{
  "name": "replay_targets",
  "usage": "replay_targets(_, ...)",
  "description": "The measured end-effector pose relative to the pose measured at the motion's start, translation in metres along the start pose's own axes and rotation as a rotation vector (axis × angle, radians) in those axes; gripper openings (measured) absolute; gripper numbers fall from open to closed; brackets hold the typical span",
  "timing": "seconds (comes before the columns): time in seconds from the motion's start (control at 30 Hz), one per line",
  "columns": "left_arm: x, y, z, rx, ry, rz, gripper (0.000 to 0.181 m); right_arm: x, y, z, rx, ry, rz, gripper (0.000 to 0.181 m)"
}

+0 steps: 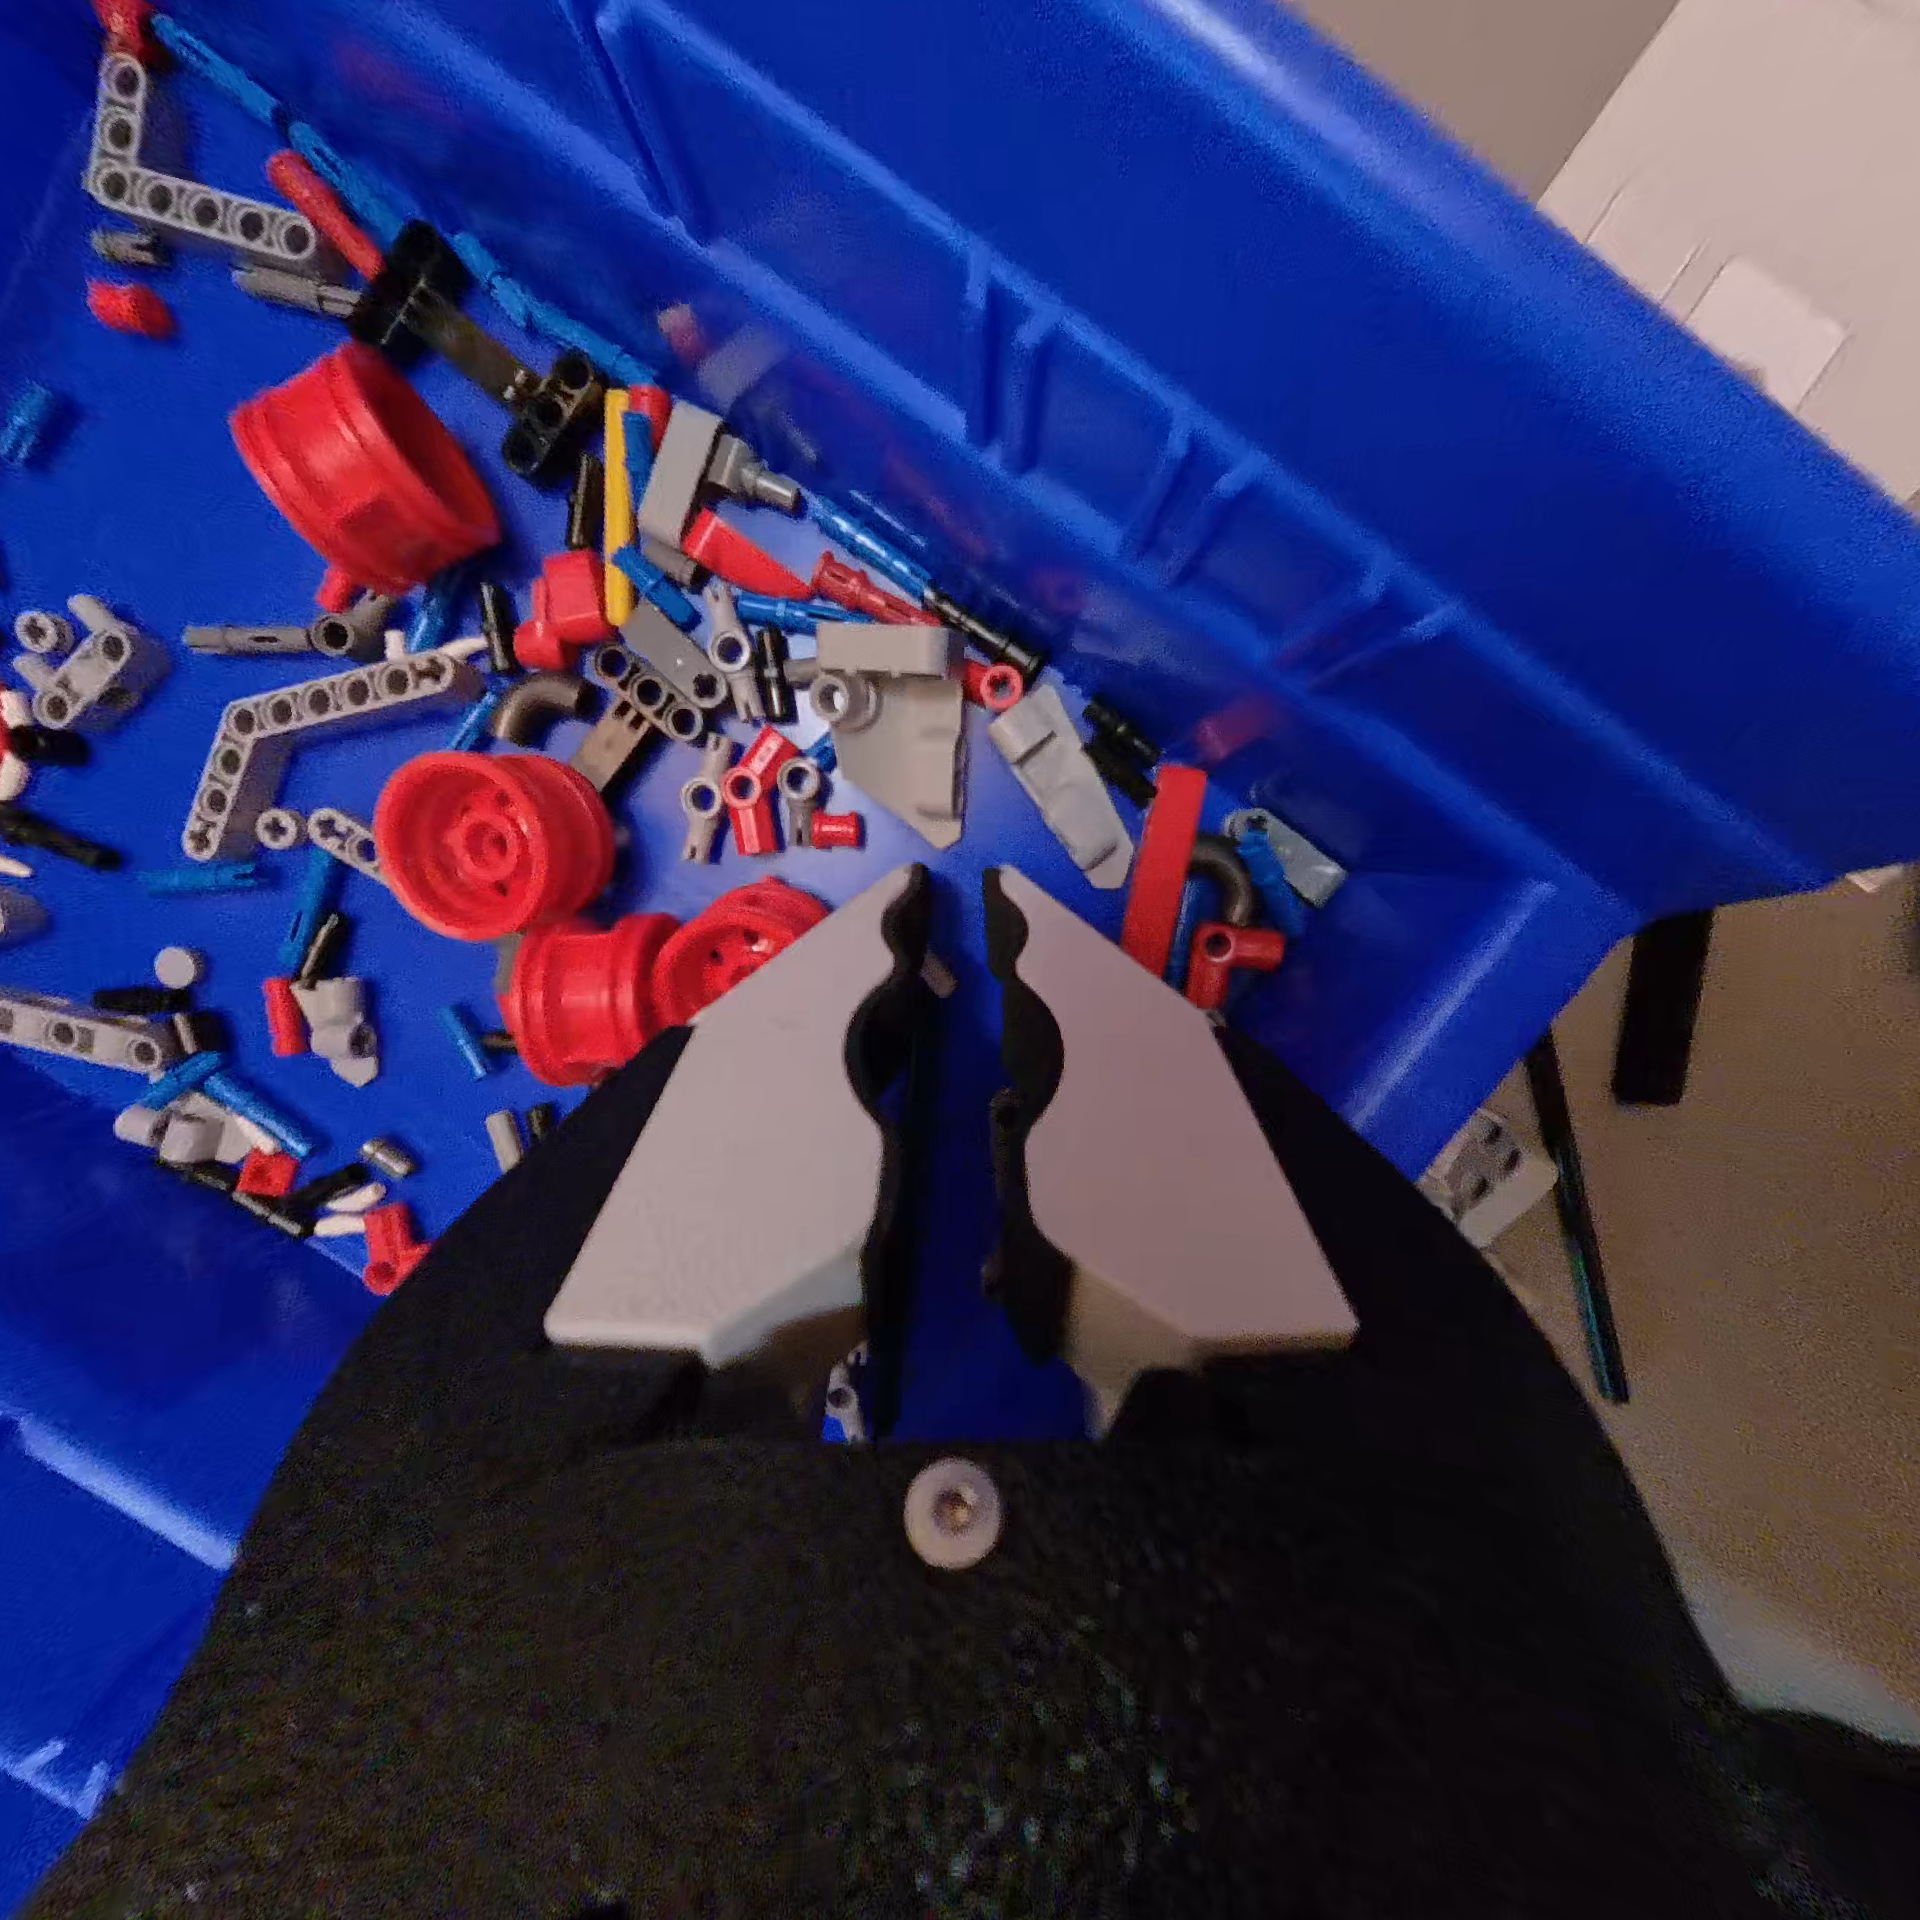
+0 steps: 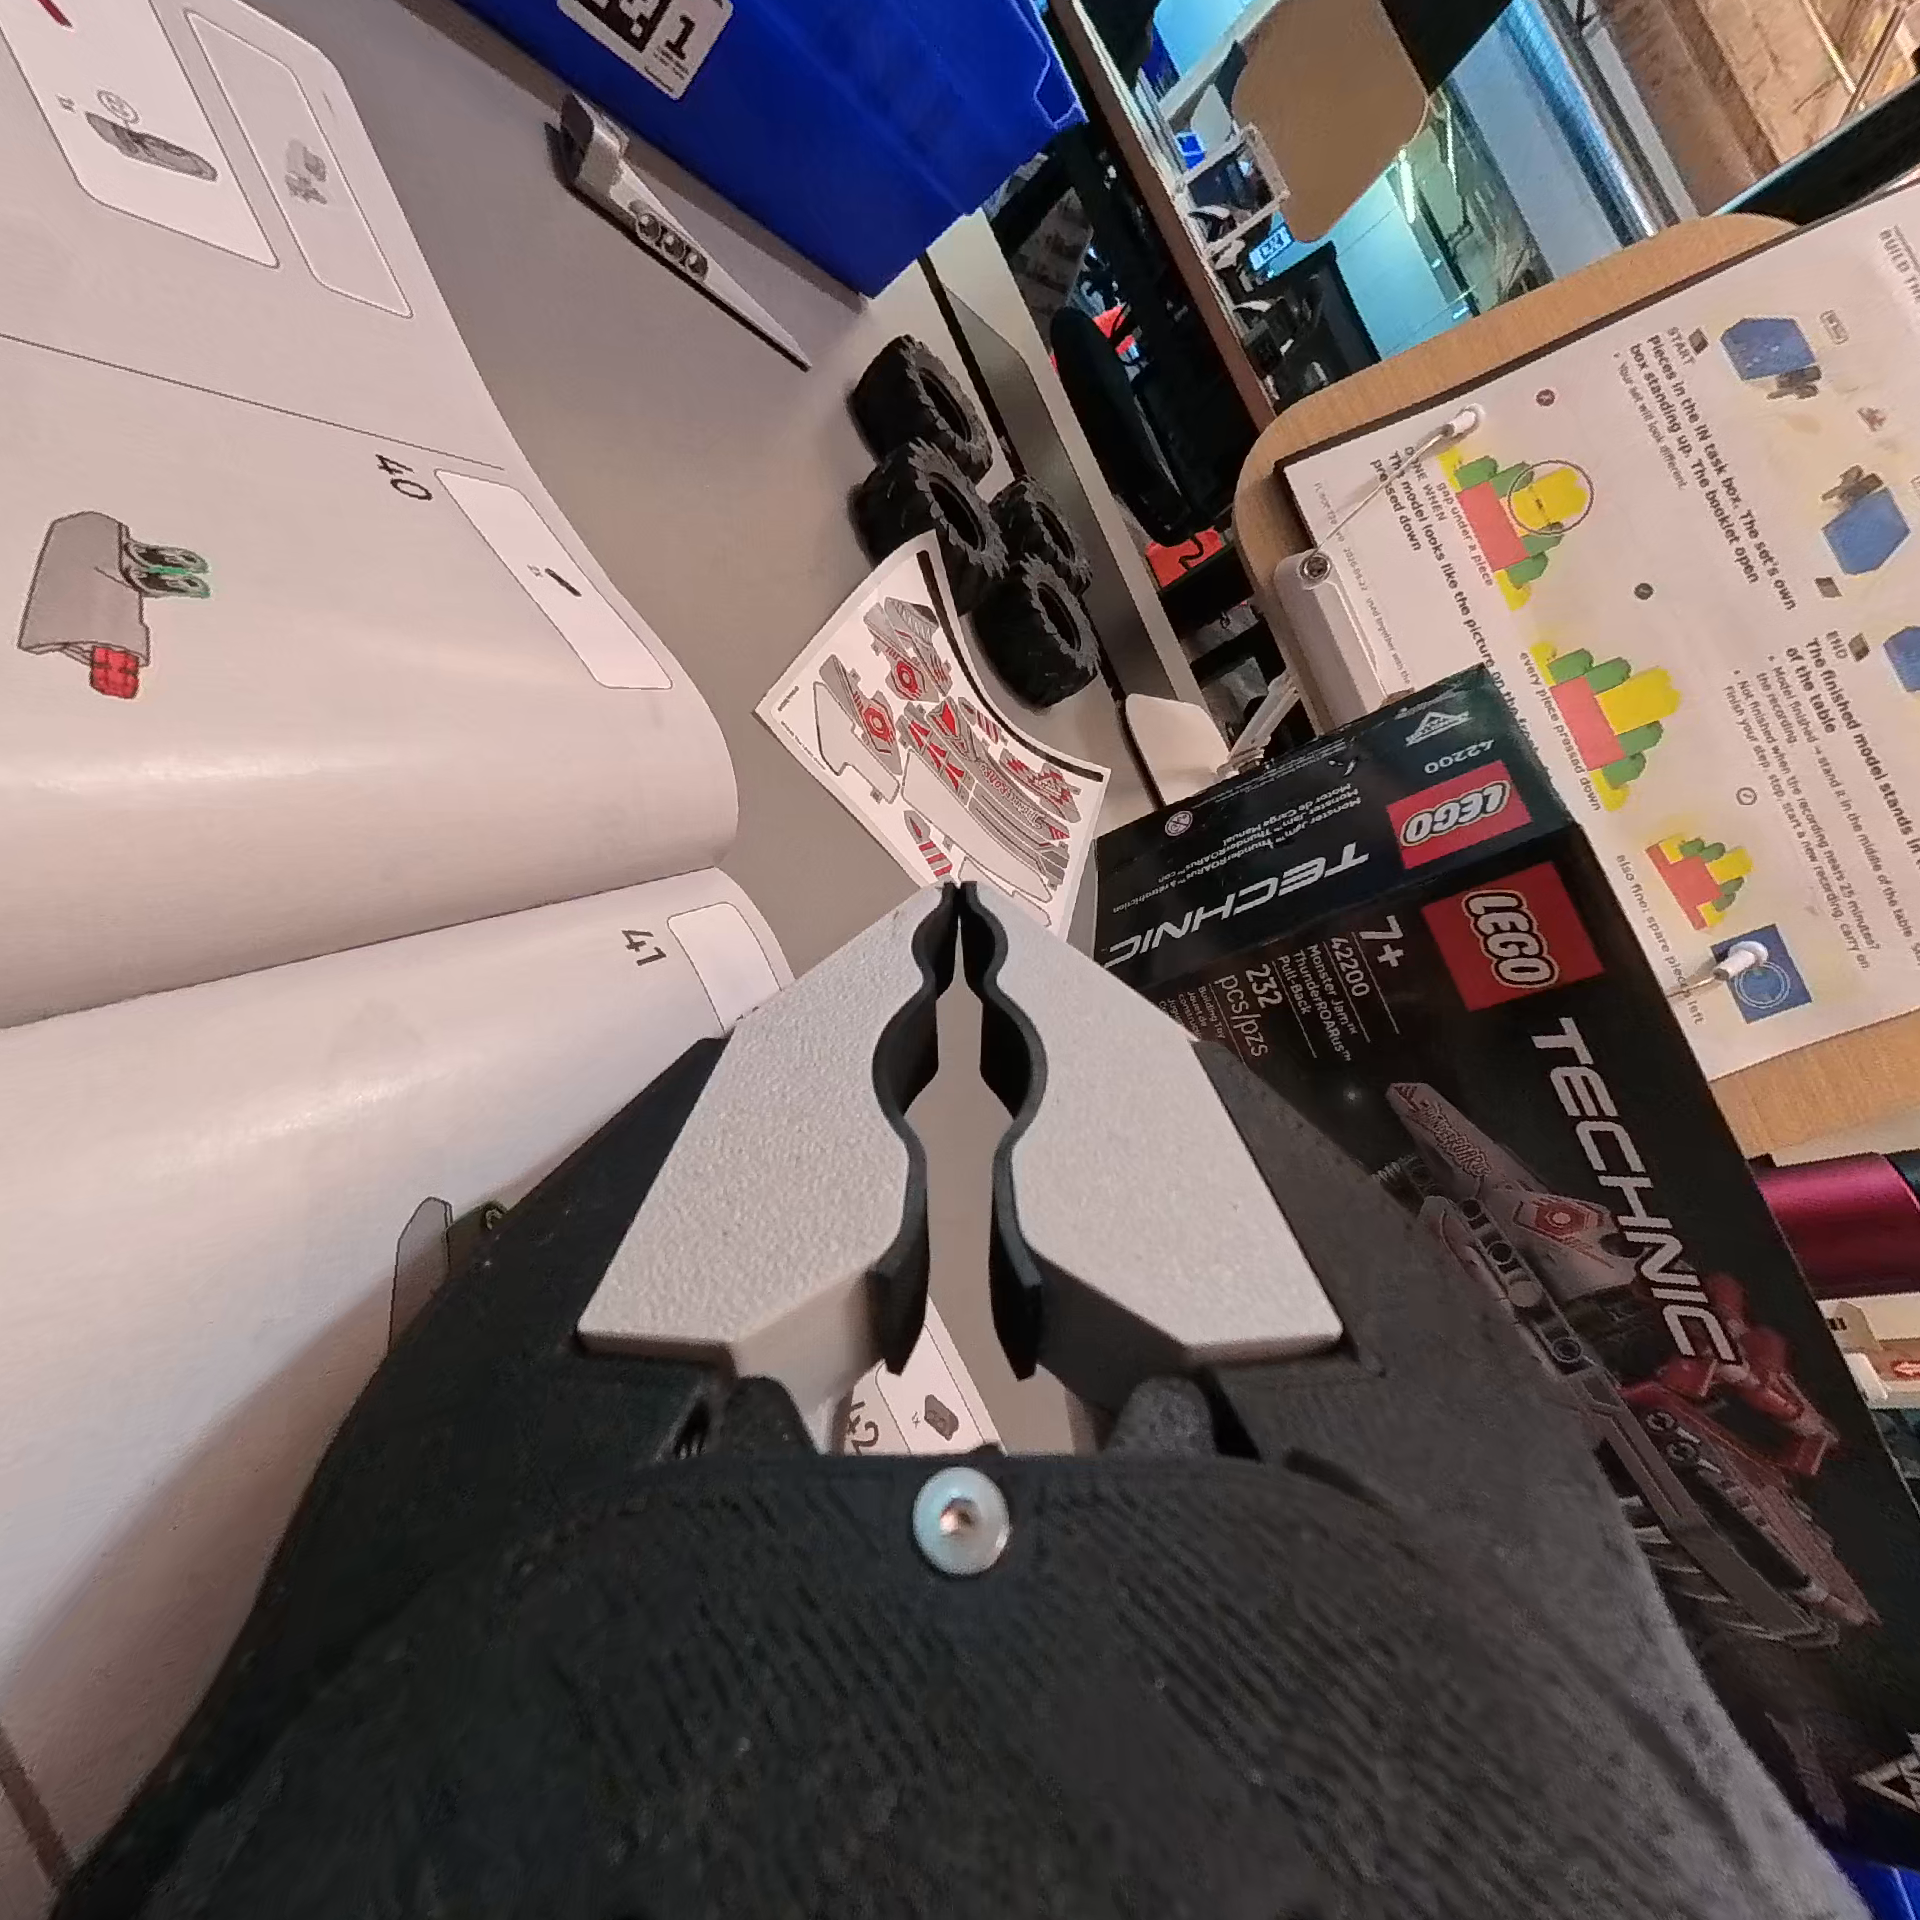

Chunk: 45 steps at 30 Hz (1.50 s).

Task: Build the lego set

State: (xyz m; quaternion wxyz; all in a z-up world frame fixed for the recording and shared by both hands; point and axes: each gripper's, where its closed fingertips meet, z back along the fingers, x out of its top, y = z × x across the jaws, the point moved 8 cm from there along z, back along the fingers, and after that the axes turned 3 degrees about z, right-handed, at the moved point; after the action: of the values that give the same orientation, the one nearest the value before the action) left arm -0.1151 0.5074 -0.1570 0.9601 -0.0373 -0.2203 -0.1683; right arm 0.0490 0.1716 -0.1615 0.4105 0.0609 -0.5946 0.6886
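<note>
The loose Lego Technic pieces (image 1: 665, 665) lie scattered on the smooth floor of a blue plastic bin (image 1: 1195, 343), thickest along the foot of its ribbed wall. Among them are four glossy red wheel hubs (image 1: 494, 844), round and dished with a ring of small holes, grey angled liftarms (image 1: 312, 727) pierced by rows of round holes, a grey wedge-shaped panel (image 1: 904, 738), a thin yellow strip (image 1: 617, 509), and many short blue, black and red pins and axles.

The left gripper (image 1: 956, 883) hangs over the bin floor just beside the hubs, its grey wedge fingers lined with wavy black pads; the jaws stand a narrow gap apart with nothing between the tips.

In the right wrist view, the right gripper (image 2: 958, 896) has its tips pressed together, empty, above the open instruction booklet (image 2: 312, 727), whose glossy pages curve up from the grey table (image 2: 644, 436). Beyond the tips lies a sticker sheet (image 2: 935, 769) printed in red and grey, touching four knobbly black rubber tyres (image 2: 977, 530) bunched together. A dark cardboard Lego box (image 2: 1455, 1039) stands to the right, in front of a laminated instruction sheet (image 2: 1683, 582) on a wooden board.
</note>
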Motion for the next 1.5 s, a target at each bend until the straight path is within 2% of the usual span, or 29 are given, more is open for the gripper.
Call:
replay_targets(0.03,-0.001,0.002,0.0,0.01,0.007,0.011,0.009,0.0,0.0,0.0,0.004,0.001,-0.002,0.0)
replay_targets(0.13,-0.003,0.004,0.003,0.034,0.003,0.013,0.01,0.0,0.001,-0.001,0.005,0.004,0.004,0.0)
replay_targets(0.23,0.004,-0.005,0.005,-0.066,-0.067,0.026,0.01,-0.001,0.001,-0.001,0.006,0.004,0.0,0.0)
replay_targets(0.3,0.006,-0.009,0.002,-0.092,-0.066,0.02,0.012,-0.001,0.001,-0.001,0.007,0.006,-0.001,0.0)
replay_targets(0.47,0.009,-0.01,-0.001,-0.085,-0.057,0.065,0.014,-0.001,0.001,-0.001,0.014,0.007,-0.003,0.0)
replay_targets(0.63,0.011,-0.009,0.004,-0.105,-0.11,0.111,0.016,-0.002,0.001,-0.001,0.016,0.009,-0.005,0.0)
replay_targets(0.73,0.01,-0.01,-0.003,-0.08,-0.062,0.108,0.016,-0.002,0.001,-0.001,0.019,0.011,-0.004,0.0)
replay_targets(0.97,0.011,-0.012,-0.006,-0.103,-0.053,0.1,0.014,-0.001,0.003,-0.002,0.027,0.013,0.0,0.0)
replay_targets(1.1,0.014,-0.014,0.0,-0.105,-0.095,0.076,0.013,-0.001,0.003,-0.001,0.026,0.013,0.006,0.0)
replay_targets(1.37,0.012,-0.013,-0.007,-0.086,-0.037,0.076,0.01,0.0,0.003,-0.002,0.035,0.012,0.005,0.0)
replay_targets(1.5,0.01,-0.005,-0.006,-0.008,-0.04,0.071,0.008,-0.001,0.004,-0.002,0.038,0.016,0.008,0.0)
